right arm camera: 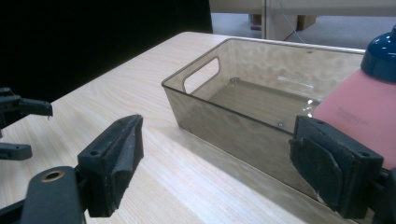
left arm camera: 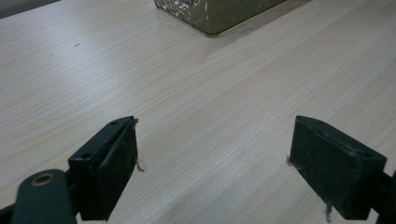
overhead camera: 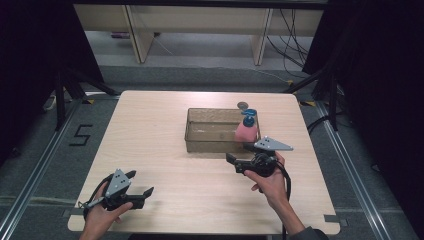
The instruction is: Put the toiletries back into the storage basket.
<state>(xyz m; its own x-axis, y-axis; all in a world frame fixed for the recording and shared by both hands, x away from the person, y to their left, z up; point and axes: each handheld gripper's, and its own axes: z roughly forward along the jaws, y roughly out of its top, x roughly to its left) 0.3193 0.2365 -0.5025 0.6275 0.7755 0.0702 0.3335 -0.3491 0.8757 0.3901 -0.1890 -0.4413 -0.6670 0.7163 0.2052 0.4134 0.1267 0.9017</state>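
Your right gripper [right arm camera: 215,172] was released, jaws wide at lower frame, bottle [right arm camera: 359,112] at right just beyond one jaw, inside the bin [right arm camera: 196,100]. Closing off-centre could have tipped it. Your left gripper [overhead camera: 137,192] idled, also released.

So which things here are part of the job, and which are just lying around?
In the job:
- pink bottle with blue cap
- clear bin
- right gripper, open beside them

Lying about:
- small round disc behind the bin
- left gripper, open and idle
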